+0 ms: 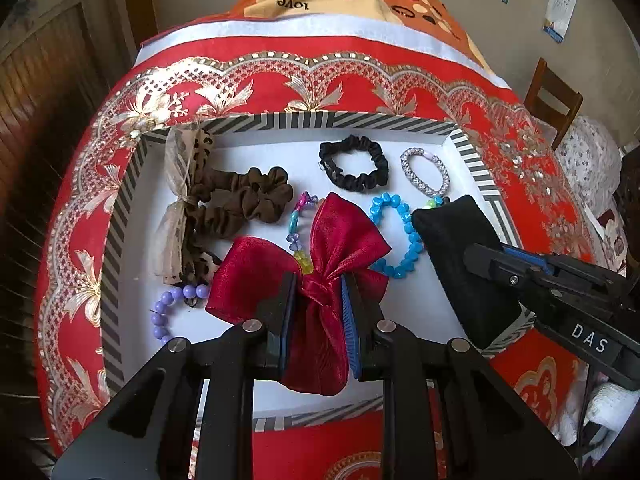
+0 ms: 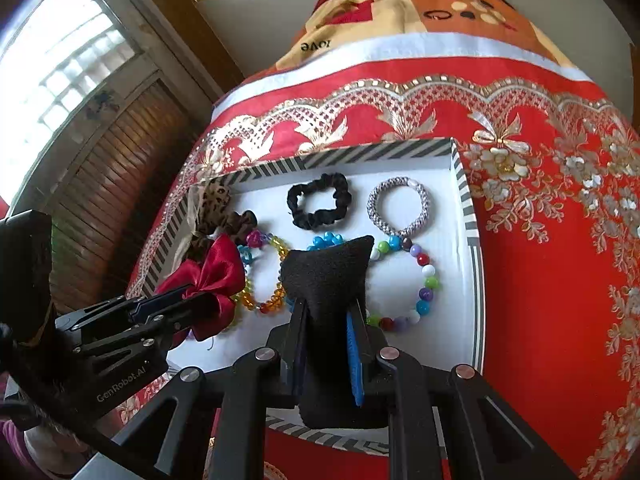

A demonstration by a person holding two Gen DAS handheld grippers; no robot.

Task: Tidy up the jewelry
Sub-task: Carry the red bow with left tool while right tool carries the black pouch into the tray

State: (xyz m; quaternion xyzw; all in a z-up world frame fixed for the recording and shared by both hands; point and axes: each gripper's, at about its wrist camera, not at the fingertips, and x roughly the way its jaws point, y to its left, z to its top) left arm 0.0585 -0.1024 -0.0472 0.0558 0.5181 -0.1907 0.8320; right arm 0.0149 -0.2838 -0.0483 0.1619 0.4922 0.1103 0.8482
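A striped-rim white tray (image 1: 120, 240) lies on a red cloth and holds hair ties and bracelets. My left gripper (image 1: 318, 300) is shut on a dark red ribbon bow (image 1: 340, 236) and holds it over the tray's front; the bow also shows in the right wrist view (image 2: 216, 272). My right gripper (image 2: 328, 316) is shut on a black velvet pad (image 2: 326, 272), held over the tray's right side; the pad also shows in the left wrist view (image 1: 452, 240). Under them lie a blue bead bracelet (image 1: 404, 232), a multicolour bead bracelet (image 2: 424, 284) and an amber bead bracelet (image 2: 272, 304).
In the tray are a black scrunchie (image 1: 354, 164), a silver braided band (image 1: 424, 172), a brown scrunchie (image 1: 248, 204), a leopard-print bow (image 1: 188, 204) and a purple bead bracelet (image 1: 168, 308). A wooden chair (image 1: 554, 100) stands at the right. A window (image 2: 60, 68) is at the left.
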